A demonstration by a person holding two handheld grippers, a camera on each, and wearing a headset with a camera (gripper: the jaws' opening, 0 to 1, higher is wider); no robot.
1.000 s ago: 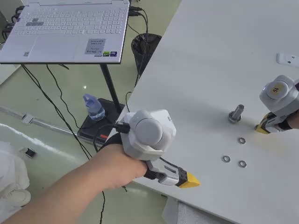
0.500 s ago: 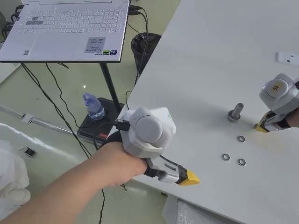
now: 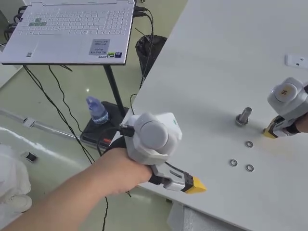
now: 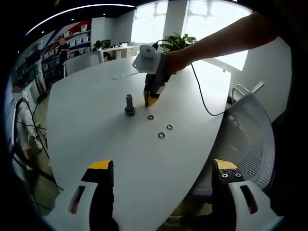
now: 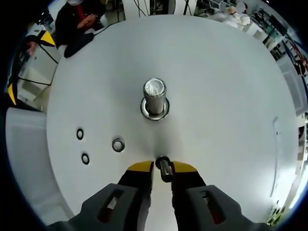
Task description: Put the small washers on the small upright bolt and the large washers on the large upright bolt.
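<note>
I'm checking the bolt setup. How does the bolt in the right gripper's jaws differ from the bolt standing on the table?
Thickness: the standing bolt is much thicker than the held bolt. State: the standing bolt stands free on the table; the held bolt is clamped in the right gripper. Base: the standing bolt shows a wide base; the held bolt is partly hidden between the jaws. Both are grey metal.

Right hand-held gripper (image 3: 269,133) partly beyond the head view's right edge; washers (image 3: 249,144) too small for sizing
</note>
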